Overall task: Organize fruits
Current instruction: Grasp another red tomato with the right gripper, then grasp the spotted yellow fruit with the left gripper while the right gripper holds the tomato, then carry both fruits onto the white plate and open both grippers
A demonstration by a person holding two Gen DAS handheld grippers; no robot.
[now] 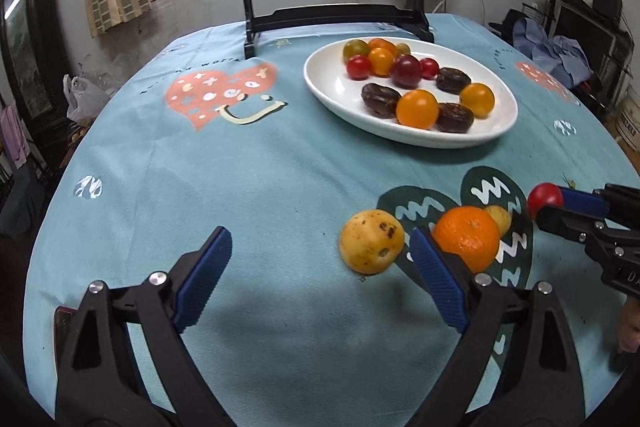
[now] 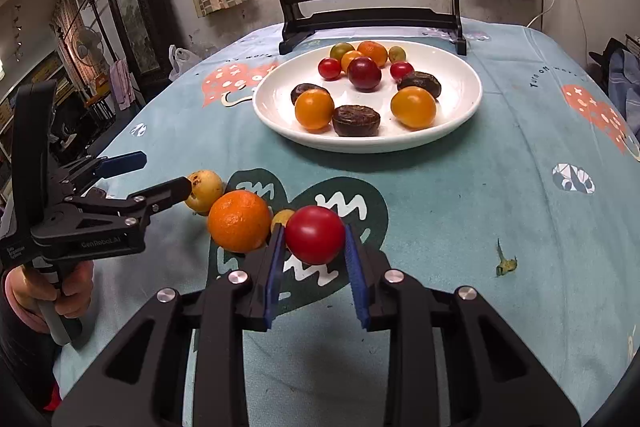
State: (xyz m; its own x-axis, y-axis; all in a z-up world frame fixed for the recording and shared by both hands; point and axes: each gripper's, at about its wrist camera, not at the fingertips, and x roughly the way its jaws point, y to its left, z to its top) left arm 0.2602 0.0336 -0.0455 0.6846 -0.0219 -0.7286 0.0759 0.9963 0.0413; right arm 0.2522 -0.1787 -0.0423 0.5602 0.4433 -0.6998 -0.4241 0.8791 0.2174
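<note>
Item: red tomato (image 2: 315, 235), clamped in your R gripper (image 2: 316, 259), above table (image 2: 460, 211), plate (image 2: 460, 115) at 12 o'clock. Likely thin-skinned, soft, slippery; hold mid-girth, light squeeze. L gripper (image 1: 320, 279) spread wide, empty; spotted yellow fruit (image 1: 371, 241) between tips, orange (image 1: 467, 243) at 3.

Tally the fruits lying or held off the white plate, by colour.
Red: 1, the tomato
Orange: 1, the mandarin
Yellow: 2, the spotted fruit and the small fruit
Total: 4
</note>
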